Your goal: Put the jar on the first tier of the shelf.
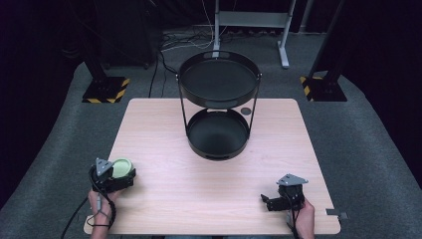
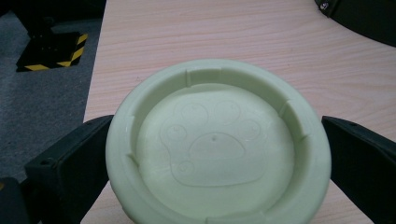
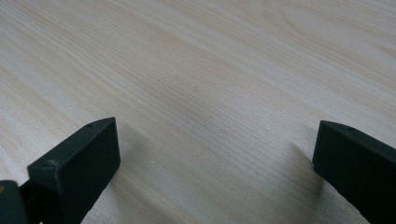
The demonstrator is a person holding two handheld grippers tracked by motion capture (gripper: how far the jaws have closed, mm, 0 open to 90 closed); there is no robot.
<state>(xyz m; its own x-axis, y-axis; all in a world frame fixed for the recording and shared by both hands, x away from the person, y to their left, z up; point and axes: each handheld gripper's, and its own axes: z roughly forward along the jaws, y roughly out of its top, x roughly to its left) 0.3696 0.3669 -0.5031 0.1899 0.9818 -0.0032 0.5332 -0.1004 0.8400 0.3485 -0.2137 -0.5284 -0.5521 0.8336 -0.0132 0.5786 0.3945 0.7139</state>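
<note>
— High view first: where is the green dish?
— Near the table's front left corner, between the jaws of the left gripper, which close against its rim on both sides.
— And the right gripper?
— Near the front right, jaws spread wide over bare wood, holding nothing.
— The black two-tier stand?
— At the table's far middle, well apart from both.

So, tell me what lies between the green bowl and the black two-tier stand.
Nothing: in the high view, bare table runs from the green bowl to the stand.
</note>
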